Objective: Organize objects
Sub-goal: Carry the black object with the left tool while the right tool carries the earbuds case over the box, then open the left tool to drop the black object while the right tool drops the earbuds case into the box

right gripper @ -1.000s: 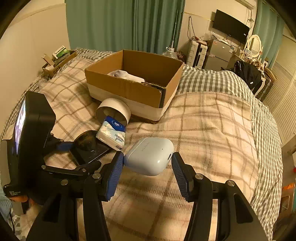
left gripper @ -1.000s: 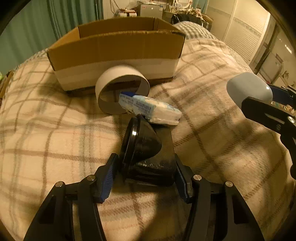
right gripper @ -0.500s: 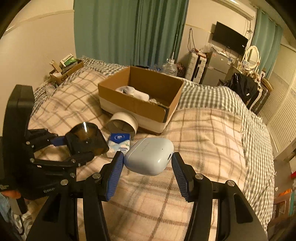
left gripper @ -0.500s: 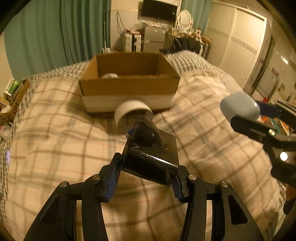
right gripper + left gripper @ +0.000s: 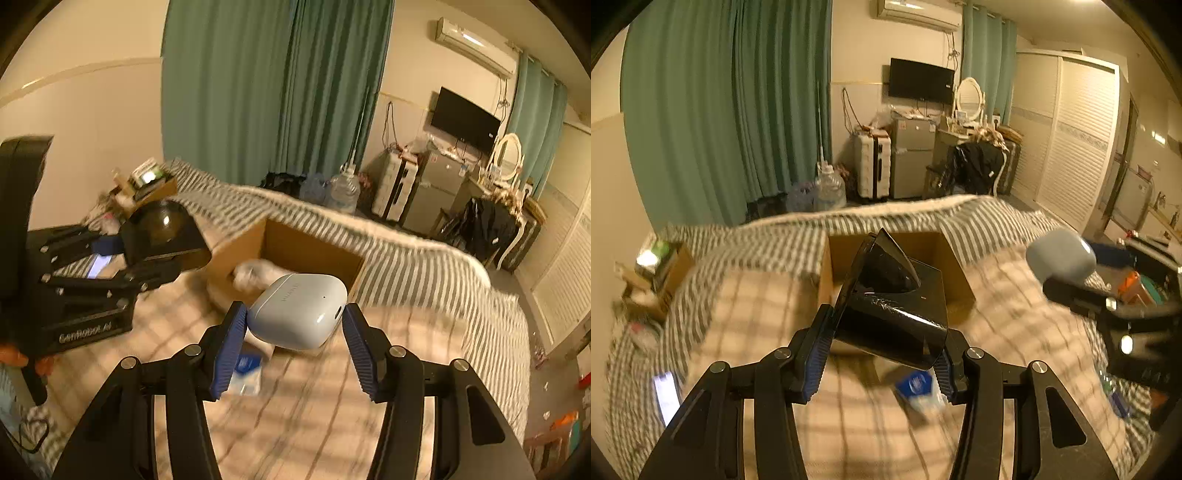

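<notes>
Grippers both lifted off the bed now, left gripper (image 5: 882,354) clamped on black case (image 5: 894,299) at frame center, right gripper (image 5: 295,343) pinching earbud case (image 5: 297,312), heading boxward toward cardboard box (image 5: 295,247) probably.

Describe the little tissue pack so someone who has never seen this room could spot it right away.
Start at the plaid bed and find the open cardboard box on it. The tissue pack lies flat on the blanket on the near side of the box, below the two raised grippers. It is the only small white packet with a blue label.
</notes>
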`<state>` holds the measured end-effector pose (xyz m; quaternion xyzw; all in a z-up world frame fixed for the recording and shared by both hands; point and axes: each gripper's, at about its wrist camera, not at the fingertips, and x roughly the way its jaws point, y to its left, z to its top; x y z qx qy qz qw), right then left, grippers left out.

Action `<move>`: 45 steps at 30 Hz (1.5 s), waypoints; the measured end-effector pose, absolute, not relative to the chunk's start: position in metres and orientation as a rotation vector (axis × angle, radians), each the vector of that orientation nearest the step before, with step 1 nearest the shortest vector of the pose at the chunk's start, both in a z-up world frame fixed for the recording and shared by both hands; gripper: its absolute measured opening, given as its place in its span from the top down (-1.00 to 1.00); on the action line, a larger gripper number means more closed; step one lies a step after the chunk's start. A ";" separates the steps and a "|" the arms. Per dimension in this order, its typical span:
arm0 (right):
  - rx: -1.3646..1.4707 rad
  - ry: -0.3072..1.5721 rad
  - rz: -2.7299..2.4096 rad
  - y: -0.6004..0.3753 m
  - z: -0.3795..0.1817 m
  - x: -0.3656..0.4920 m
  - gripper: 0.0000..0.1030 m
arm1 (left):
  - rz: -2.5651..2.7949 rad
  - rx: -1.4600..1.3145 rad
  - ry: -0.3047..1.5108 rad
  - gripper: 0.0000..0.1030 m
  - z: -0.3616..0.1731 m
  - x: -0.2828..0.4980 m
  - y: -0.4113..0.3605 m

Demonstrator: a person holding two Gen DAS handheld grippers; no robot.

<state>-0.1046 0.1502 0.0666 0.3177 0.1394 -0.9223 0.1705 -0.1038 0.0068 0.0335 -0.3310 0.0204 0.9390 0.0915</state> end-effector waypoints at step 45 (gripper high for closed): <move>0.944 0.251 -2.700 0.162 0.072 -0.228 -0.59 | 2.811 -1.047 0.152 -0.99 -0.003 -0.212 -0.004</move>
